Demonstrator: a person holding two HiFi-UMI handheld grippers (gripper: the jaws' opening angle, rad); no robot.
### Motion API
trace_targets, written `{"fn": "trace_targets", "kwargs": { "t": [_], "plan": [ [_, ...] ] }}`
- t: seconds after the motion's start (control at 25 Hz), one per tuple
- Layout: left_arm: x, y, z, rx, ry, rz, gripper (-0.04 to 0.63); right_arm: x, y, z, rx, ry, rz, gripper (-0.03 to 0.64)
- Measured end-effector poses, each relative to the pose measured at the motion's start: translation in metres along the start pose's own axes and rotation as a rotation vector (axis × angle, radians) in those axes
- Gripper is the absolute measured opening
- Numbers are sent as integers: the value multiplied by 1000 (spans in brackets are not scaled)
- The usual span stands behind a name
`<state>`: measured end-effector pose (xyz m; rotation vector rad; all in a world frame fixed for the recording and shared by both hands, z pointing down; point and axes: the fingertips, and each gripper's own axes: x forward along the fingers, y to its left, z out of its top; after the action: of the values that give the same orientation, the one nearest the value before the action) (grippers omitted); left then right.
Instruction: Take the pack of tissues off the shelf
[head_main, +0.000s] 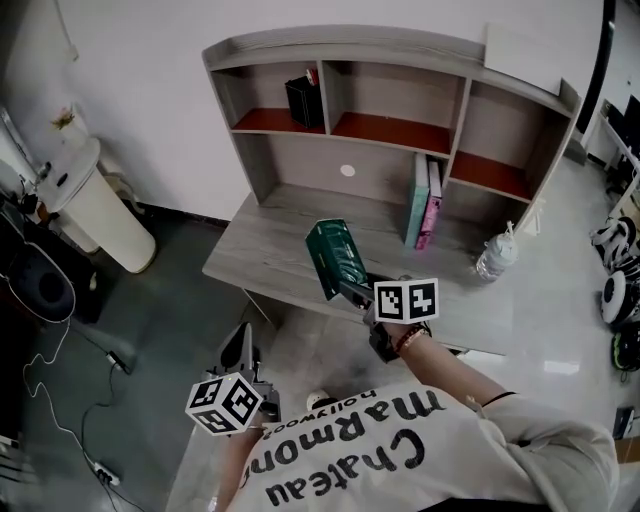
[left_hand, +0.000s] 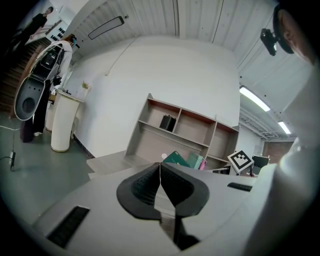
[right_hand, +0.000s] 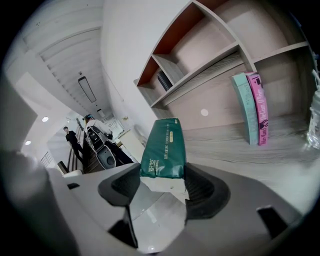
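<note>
The green pack of tissues (head_main: 335, 258) hangs in the air over the front edge of the grey desk (head_main: 262, 240), clear of the shelf unit (head_main: 400, 60). My right gripper (head_main: 352, 290) is shut on the pack's near end. In the right gripper view the pack (right_hand: 162, 145) stands upright between the two dark pads (right_hand: 199, 185), which touch its sides. My left gripper (head_main: 245, 348) is low at the left, in front of the desk, shut with nothing in it. The left gripper view has its pads (left_hand: 145, 187) meeting, with the pack (left_hand: 176, 159) far behind them.
A teal and a pink book (head_main: 424, 200) lean in the shelf's lower bay, with a clear bottle (head_main: 496, 256) to their right. A black box (head_main: 303, 100) sits in an upper compartment. A white cylindrical bin (head_main: 100, 215) and floor cables (head_main: 60, 400) lie left of the desk.
</note>
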<state>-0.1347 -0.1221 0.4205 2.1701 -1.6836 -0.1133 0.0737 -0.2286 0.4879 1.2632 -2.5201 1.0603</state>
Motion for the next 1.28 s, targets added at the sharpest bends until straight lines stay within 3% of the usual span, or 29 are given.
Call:
{"fn": "trace_targets", "kwargs": {
  "t": [1.28],
  "plan": [
    [-9,-17,-13,6,35,-15,18,-15,-1,-14,-55,17,-5,268]
  ]
}}
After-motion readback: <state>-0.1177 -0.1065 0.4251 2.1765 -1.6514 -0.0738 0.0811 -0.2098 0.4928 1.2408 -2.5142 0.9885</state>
